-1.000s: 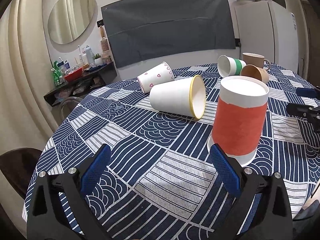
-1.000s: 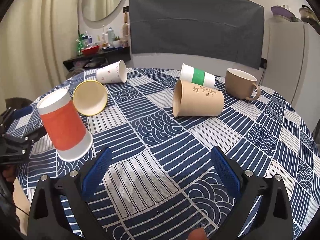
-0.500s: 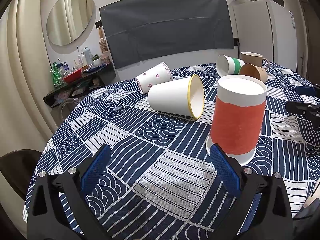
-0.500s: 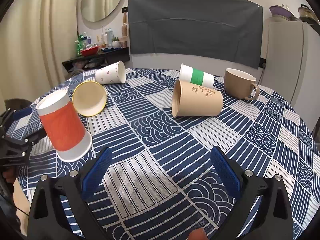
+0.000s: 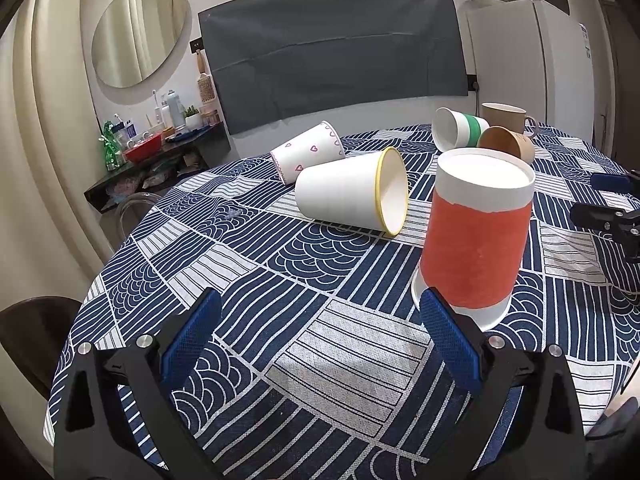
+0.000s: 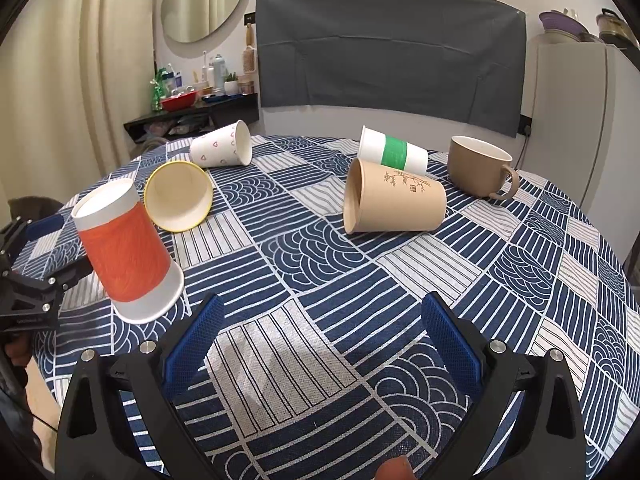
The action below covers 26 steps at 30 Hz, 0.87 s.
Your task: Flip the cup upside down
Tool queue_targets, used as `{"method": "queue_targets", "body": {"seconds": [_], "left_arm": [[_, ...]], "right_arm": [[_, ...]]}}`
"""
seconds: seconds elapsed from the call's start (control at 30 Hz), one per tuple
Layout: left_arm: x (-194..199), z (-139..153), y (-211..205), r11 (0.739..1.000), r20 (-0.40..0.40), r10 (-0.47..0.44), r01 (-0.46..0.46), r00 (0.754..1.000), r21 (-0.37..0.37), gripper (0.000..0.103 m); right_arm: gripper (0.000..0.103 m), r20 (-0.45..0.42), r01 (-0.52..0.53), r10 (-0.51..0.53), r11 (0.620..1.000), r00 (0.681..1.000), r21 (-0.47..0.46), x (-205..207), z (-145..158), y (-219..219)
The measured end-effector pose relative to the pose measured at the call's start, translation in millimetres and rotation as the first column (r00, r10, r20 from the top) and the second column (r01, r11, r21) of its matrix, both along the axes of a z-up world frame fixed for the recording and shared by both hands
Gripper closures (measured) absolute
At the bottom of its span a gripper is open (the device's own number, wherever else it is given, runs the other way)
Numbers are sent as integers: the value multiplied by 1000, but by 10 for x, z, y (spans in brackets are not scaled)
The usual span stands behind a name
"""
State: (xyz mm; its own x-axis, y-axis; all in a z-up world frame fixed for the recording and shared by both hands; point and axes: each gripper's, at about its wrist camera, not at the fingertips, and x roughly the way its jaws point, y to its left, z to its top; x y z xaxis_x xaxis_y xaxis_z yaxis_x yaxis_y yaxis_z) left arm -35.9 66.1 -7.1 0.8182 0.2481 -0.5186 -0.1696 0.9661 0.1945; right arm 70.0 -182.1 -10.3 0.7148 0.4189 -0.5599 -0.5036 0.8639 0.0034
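An orange-banded paper cup (image 5: 476,236) stands upside down on the patterned tablecloth; it also shows in the right wrist view (image 6: 126,254). My left gripper (image 5: 320,340) is open and empty, its right finger just in front of that cup's rim. My right gripper (image 6: 320,340) is open and empty above the cloth. Lying on their sides are a yellow-rimmed white cup (image 5: 352,194) (image 6: 178,196), a heart-print cup (image 5: 308,152) (image 6: 222,150), a green-banded cup (image 6: 394,155) (image 5: 458,130) and a brown paper cup (image 6: 394,198) (image 5: 506,146).
A tan ceramic mug (image 6: 478,168) stands upright at the far right of the round table (image 6: 560,280). A shelf with bottles (image 5: 152,152) is against the wall at left, a white fridge (image 5: 532,64) behind the table, and a dark chair (image 5: 28,328) at the near left edge.
The left wrist view has shifted slightly, so the orange cup sits a little nearer the right finger. Both grippers stay open and the cups have not moved.
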Motion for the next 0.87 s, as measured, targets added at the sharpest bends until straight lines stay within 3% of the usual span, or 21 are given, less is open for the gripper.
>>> {"method": "queue_targets", "body": {"seconds": [0.87], "left_arm": [[15,-7,56,999,-8,-2,2,1000,-41,6]], "right_arm": [[8,1,6,-6,1000,1000,-5,5,-8,4]]}}
